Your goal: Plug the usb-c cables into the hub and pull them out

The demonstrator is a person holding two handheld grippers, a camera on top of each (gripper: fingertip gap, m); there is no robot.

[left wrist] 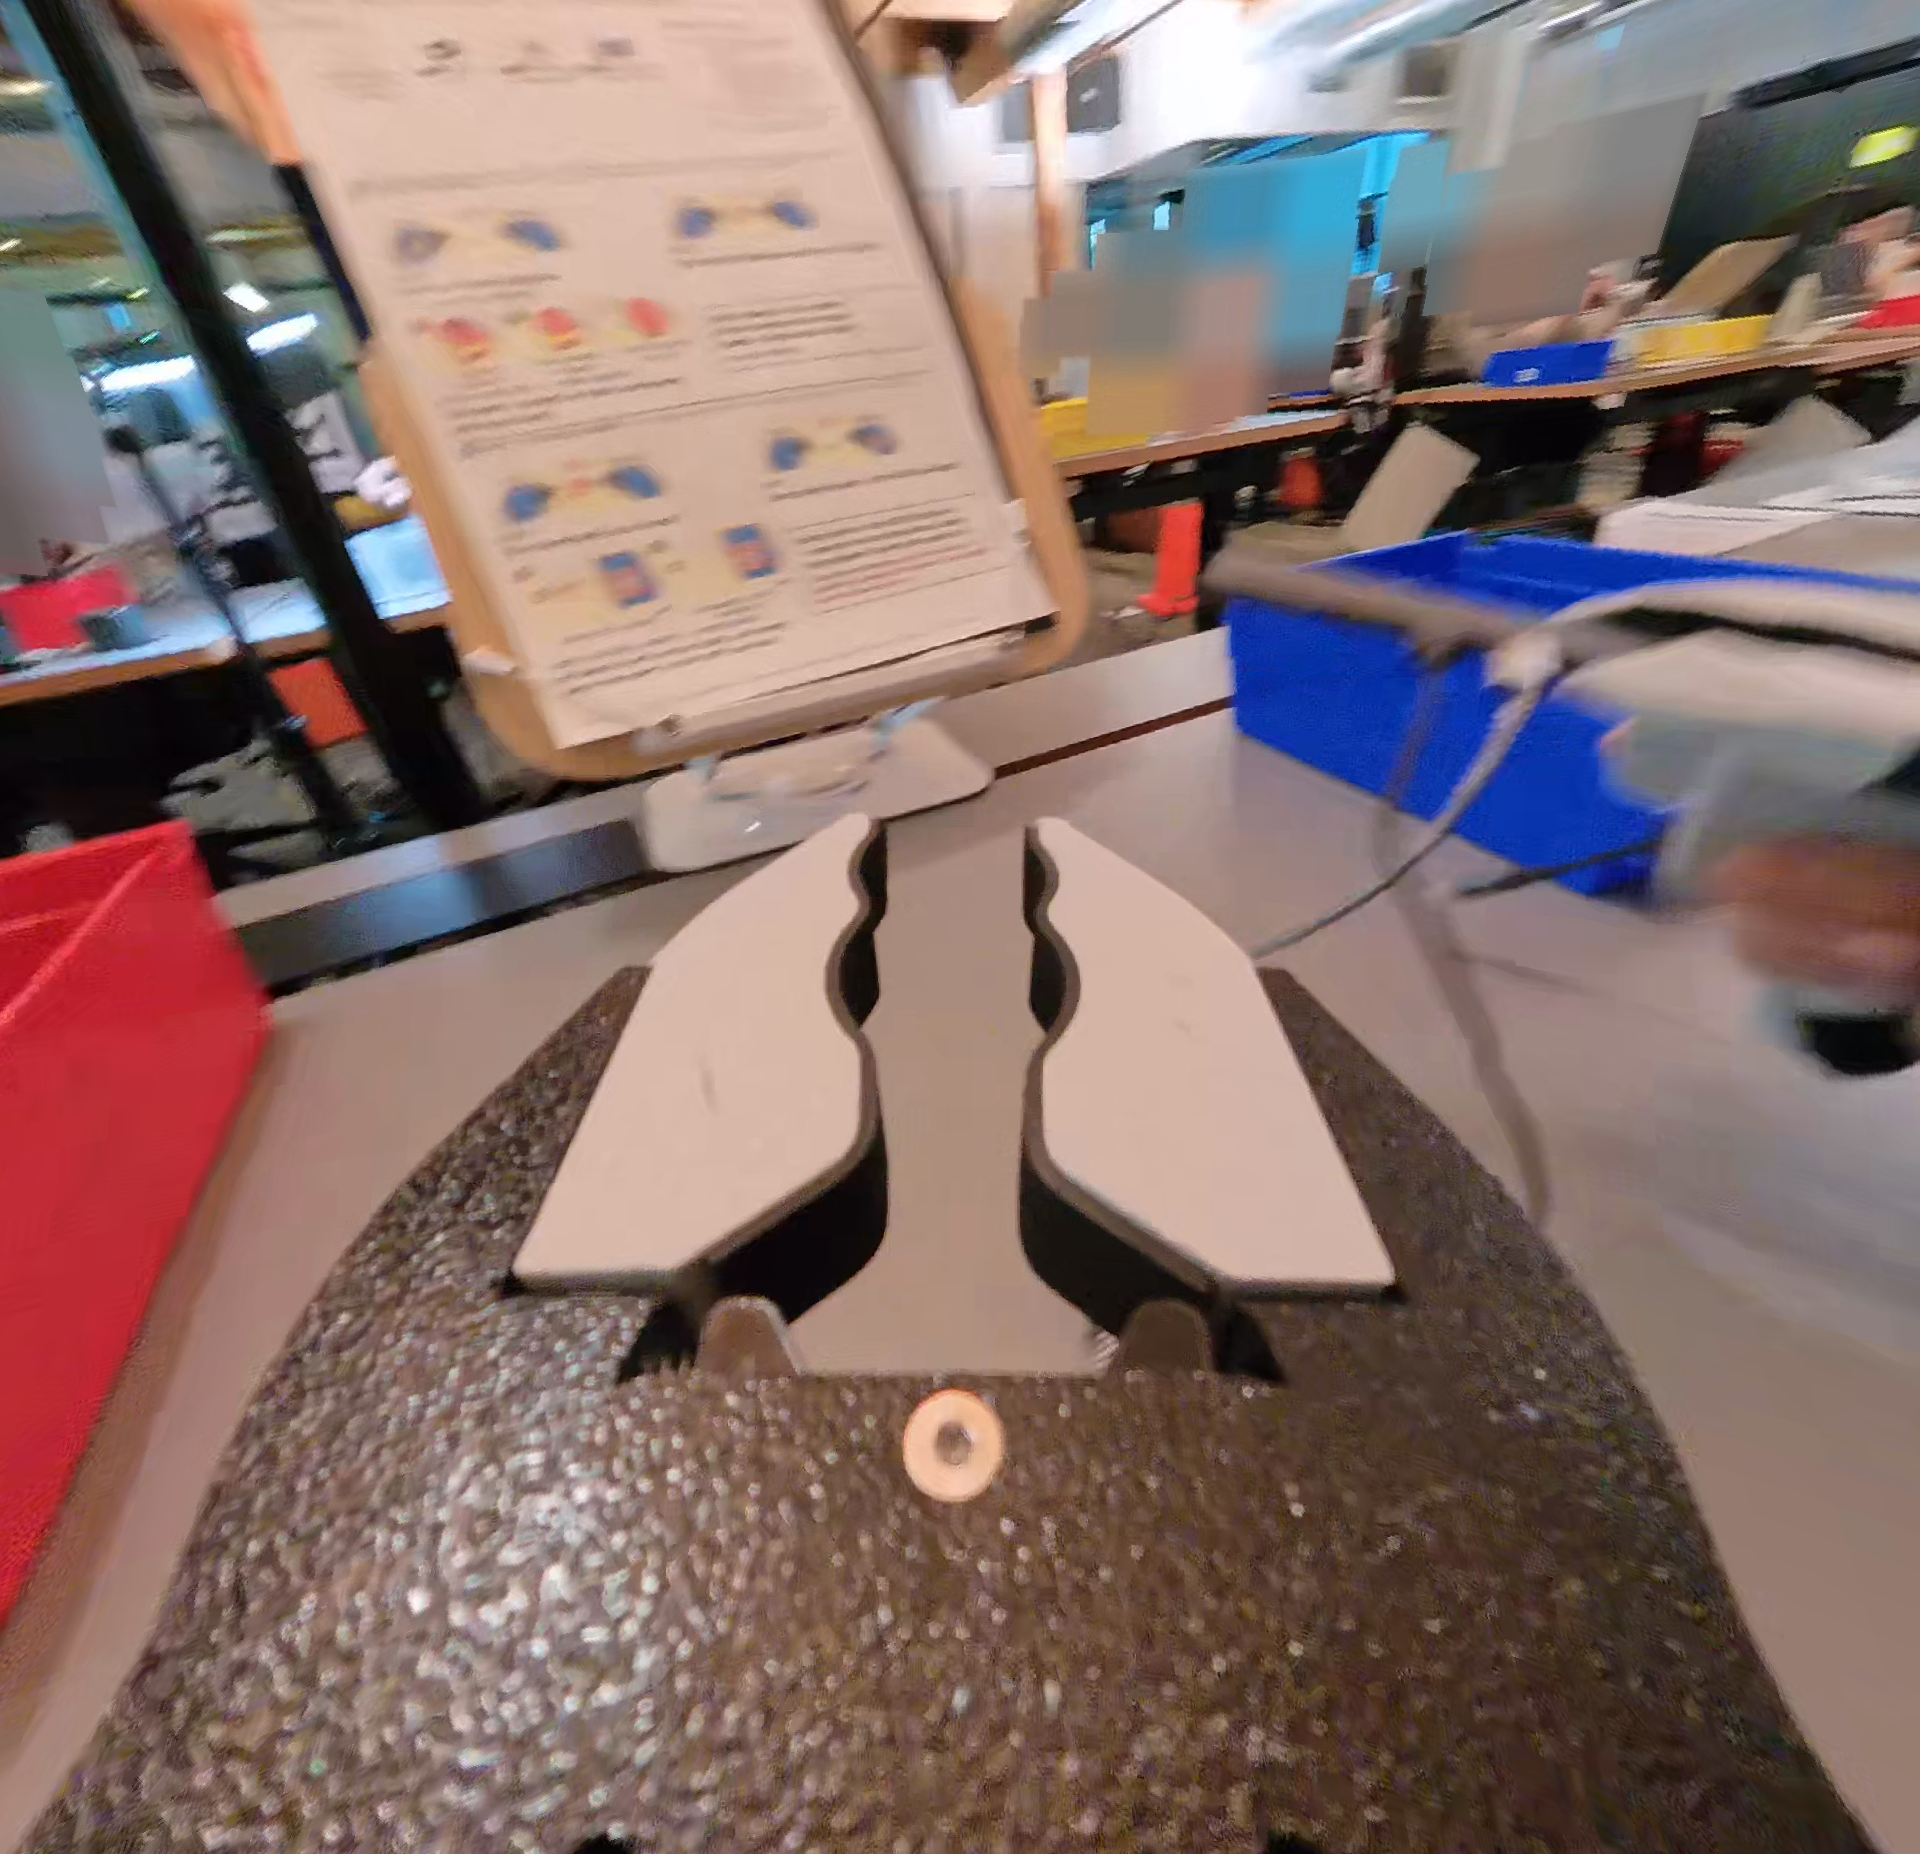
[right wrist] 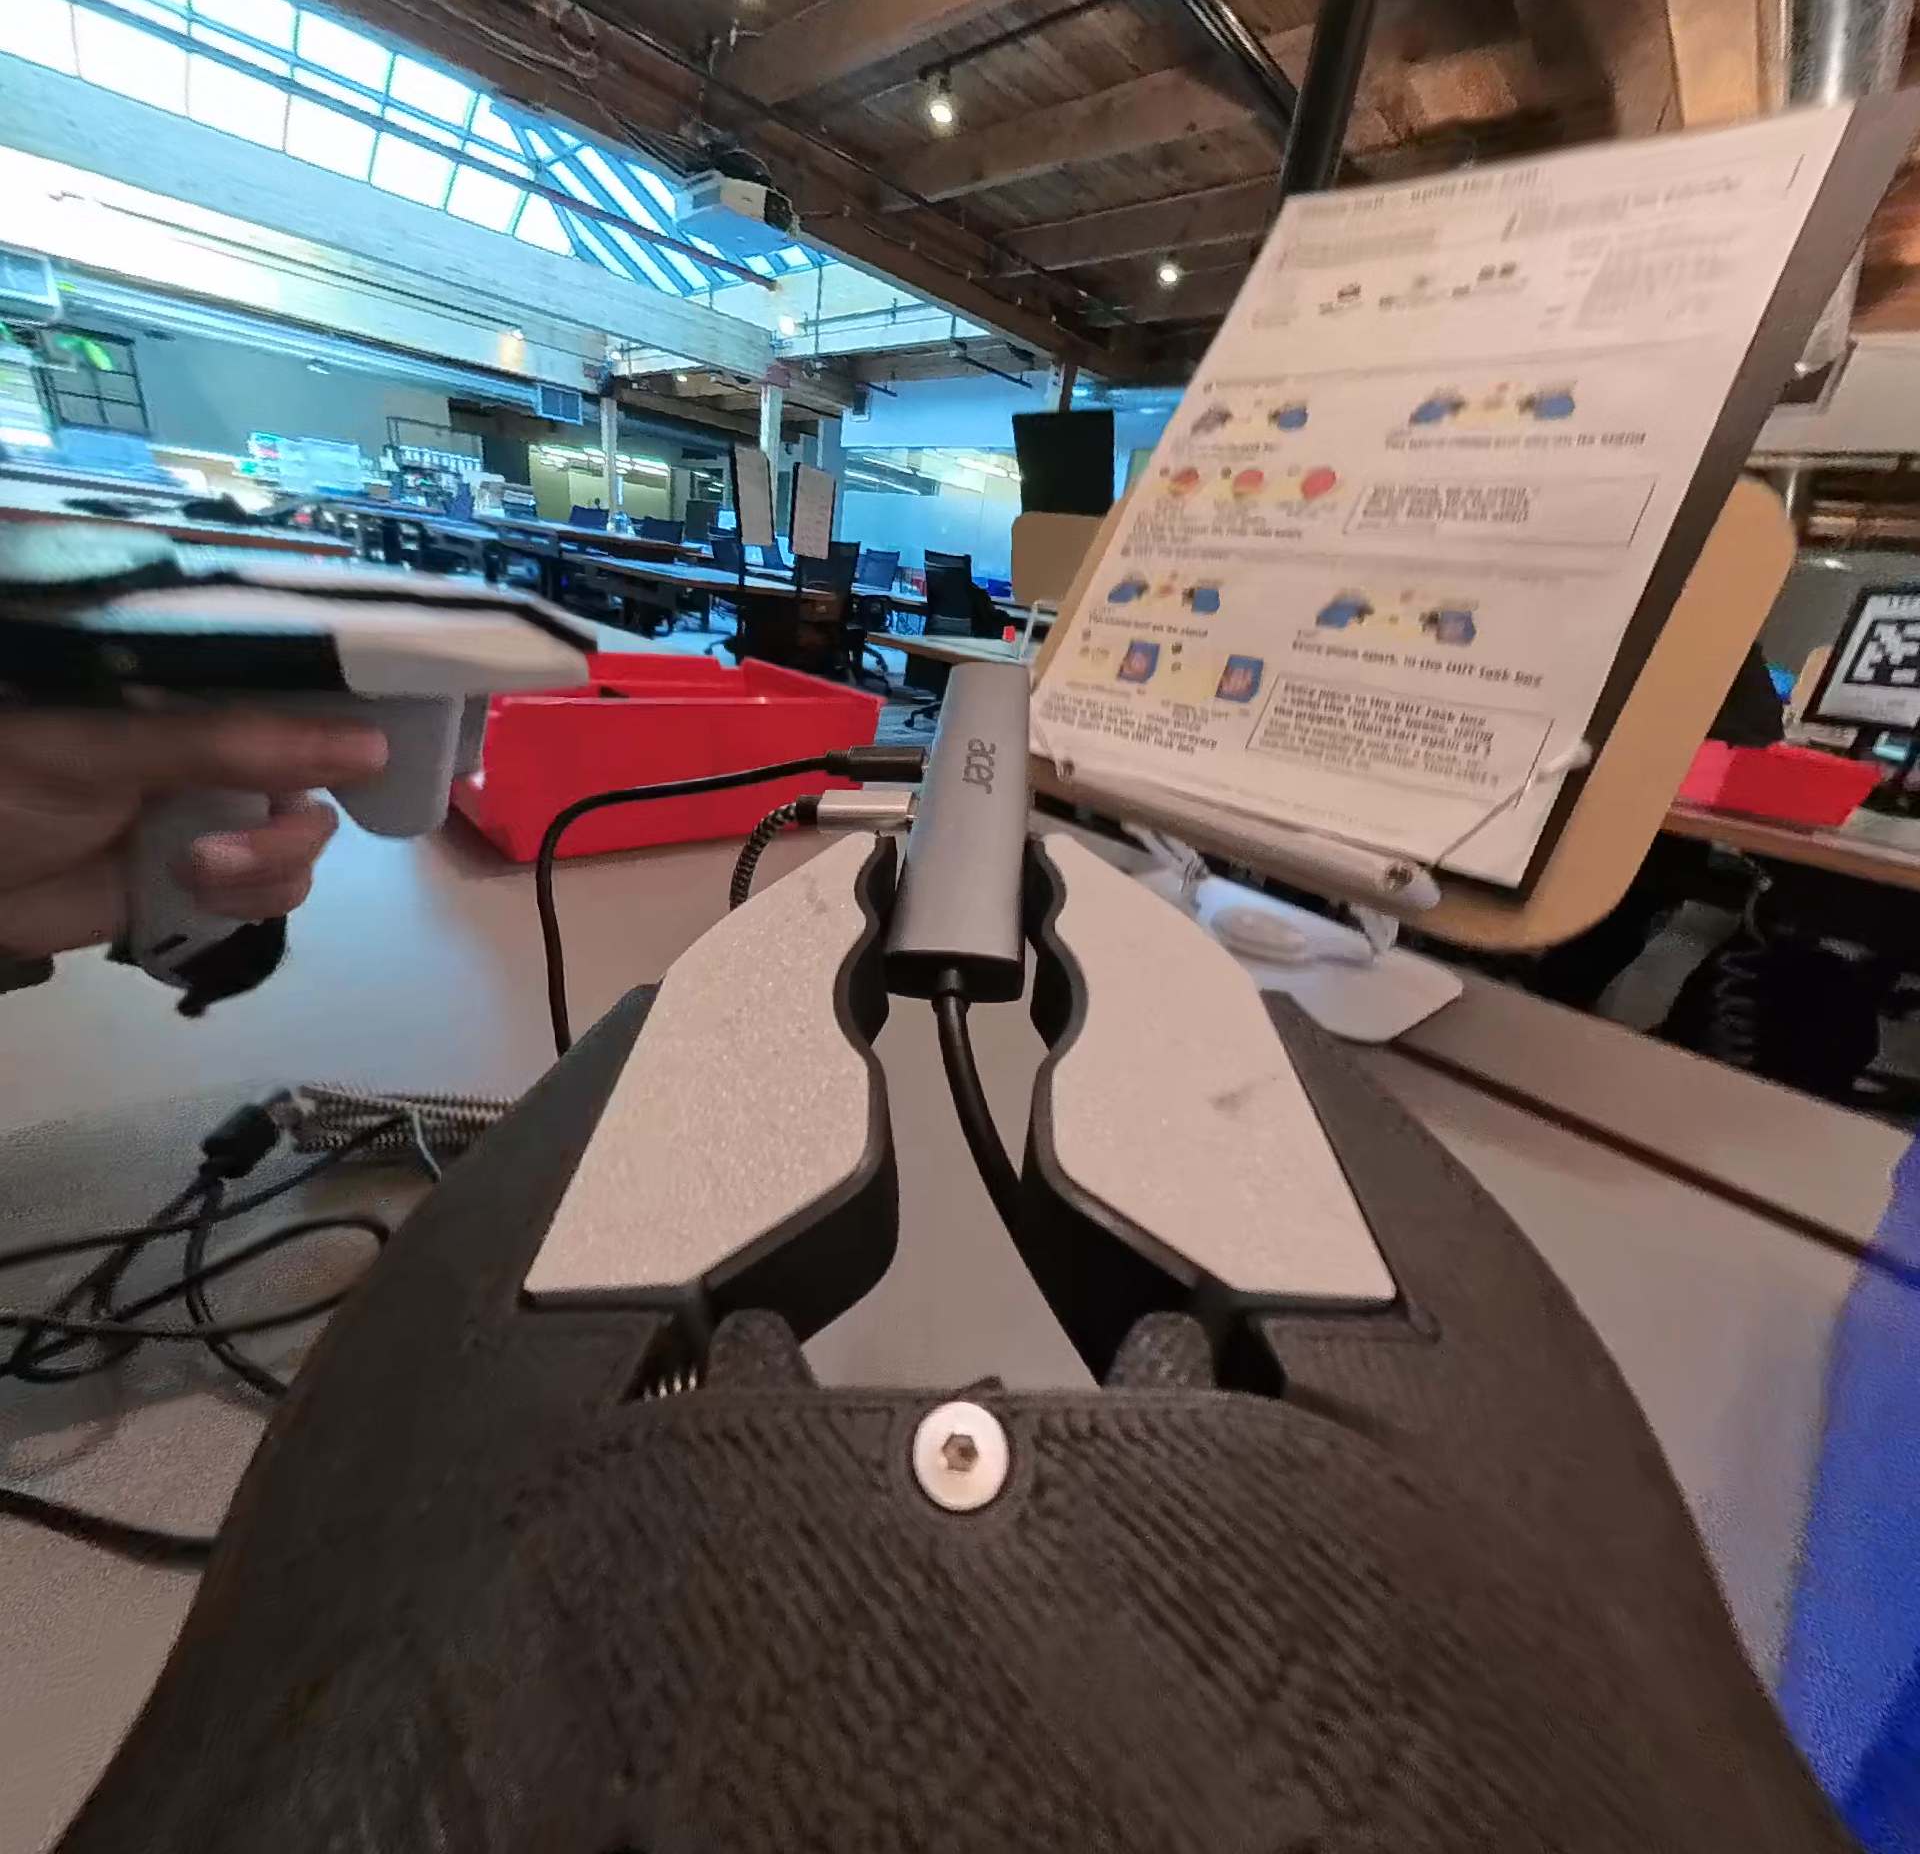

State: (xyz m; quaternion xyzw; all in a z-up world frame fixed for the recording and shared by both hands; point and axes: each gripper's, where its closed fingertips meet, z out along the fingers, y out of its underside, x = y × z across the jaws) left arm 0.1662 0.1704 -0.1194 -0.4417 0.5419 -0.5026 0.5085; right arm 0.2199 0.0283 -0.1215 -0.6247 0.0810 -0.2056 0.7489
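Note:
In the right wrist view my right gripper (right wrist: 956,854) is shut on a grey USB hub (right wrist: 961,828), which points forward above the table. Two cables are plugged into the hub's left side: a black one (right wrist: 873,763) and a braided one with a silver plug (right wrist: 857,812). Both hang down to the table. My left gripper (left wrist: 956,838) is open and empty above the table. It also shows at the left of the right wrist view (right wrist: 499,651), held by a hand, apart from the hub. The left wrist view shows the hub (left wrist: 1351,604) blurred at the right.
Several loose cables (right wrist: 208,1233) lie on the grey table (right wrist: 416,931) at the left. A red bin (right wrist: 665,744) stands at the left and a blue bin (left wrist: 1351,692) at the right. An instruction sheet on a stand (right wrist: 1403,557) stands behind the hub. There is about 15 centimeters between the tips of the two grippers.

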